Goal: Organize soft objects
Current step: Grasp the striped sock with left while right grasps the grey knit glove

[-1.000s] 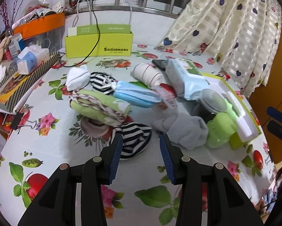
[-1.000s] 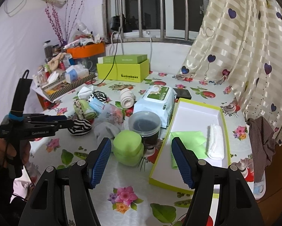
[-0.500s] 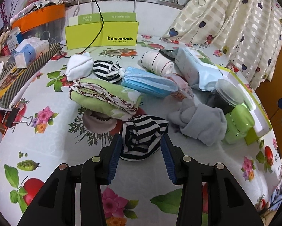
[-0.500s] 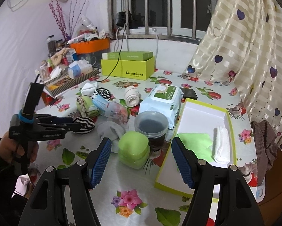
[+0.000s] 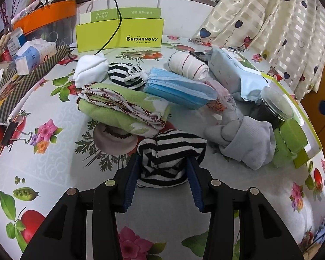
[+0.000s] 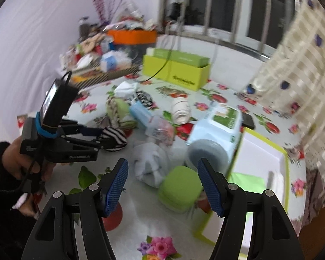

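A: Left wrist view: the left tongs (image 5: 162,173) straddle the striped sock bundle (image 5: 171,153) on the counter (image 5: 54,151), just in front of the green towel (image 5: 123,108); pads look touching, whether clenched I cannot tell.

B: Right wrist view: the right tongs (image 6: 162,188) hang released, empty, above the green sponge (image 6: 179,188), probably waiting beside the tray (image 6: 286,173).

My left tool (image 5: 162,179) is reaching down over the flowered surface (image 5: 49,164), its blue pads (image 5: 131,184) sitting on either side of a black-and-white striped sock bundle (image 5: 169,153); whether they are pressing on it I cannot tell. Just beyond it a folded green cloth (image 5: 121,108) is lying, with a blue face mask (image 5: 177,88) behind it. A grey sock bundle (image 5: 244,140) is resting to the right, beside a green container (image 5: 290,140). A yellow-green box (image 5: 121,34) is standing at the far edge.
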Tool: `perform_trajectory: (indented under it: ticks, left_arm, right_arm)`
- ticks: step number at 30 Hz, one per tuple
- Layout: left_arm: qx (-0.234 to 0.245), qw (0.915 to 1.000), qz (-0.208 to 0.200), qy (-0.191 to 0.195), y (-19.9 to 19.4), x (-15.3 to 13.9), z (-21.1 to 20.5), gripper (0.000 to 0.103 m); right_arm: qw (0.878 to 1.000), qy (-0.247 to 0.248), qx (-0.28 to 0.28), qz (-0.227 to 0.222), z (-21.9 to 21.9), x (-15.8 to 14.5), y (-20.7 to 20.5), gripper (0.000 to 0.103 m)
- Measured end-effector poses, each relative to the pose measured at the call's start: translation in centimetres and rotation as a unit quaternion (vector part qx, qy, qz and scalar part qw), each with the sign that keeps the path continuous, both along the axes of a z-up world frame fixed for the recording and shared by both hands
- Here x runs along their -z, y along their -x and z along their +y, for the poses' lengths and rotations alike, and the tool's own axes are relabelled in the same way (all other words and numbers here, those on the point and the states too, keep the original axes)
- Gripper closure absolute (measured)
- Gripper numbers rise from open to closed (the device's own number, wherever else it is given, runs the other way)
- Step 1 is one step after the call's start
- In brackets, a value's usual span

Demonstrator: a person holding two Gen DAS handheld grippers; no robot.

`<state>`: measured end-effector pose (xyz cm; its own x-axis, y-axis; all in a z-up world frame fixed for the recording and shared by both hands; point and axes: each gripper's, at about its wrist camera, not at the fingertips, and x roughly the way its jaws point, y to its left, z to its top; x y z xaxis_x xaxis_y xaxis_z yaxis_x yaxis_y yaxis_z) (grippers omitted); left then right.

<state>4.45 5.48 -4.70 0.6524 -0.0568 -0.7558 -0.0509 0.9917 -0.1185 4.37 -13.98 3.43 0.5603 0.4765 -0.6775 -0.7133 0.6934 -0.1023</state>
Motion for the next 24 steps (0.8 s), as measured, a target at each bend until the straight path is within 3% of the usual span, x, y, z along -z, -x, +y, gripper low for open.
perform_trajectory:
  ticks: [13, 18, 21, 23, 24]
  left_arm:
    - [-0.002, 0.9999, -0.003, 0.015, 0.1, 0.0, 0.3, 0.059]
    - [-0.008, 0.9999, -0.003, 0.014, 0.1, 0.0, 0.7, 0.07]
    - [-0.007, 0.9998, -0.003, 0.017, 0.2, 0.0, 0.9, 0.072]
    - [-0.005, 0.9998, -0.003, 0.016, 0.1, 0.0, 0.9, 0.072]
    - [-0.005, 0.9998, -0.003, 0.017, 0.1, 0.1, 1.0, 0.072]
  right_arm:
    - [0.988, 0.128, -0.07, 0.056, 6.2, 4.3, -4.1, 0.036]
    - [0.982, 0.165, -0.064, 0.07, 7.7, 5.7, -5.3, 0.036]
    - [0.979, 0.177, -0.06, 0.075, 8.2, 6.3, -6.0, 0.036]
    - [0.979, 0.179, -0.057, 0.082, 8.5, 6.7, -6.4, 0.039]
    - [0.978, 0.18, -0.055, 0.084, 8.6, 6.8, -6.7, 0.046]
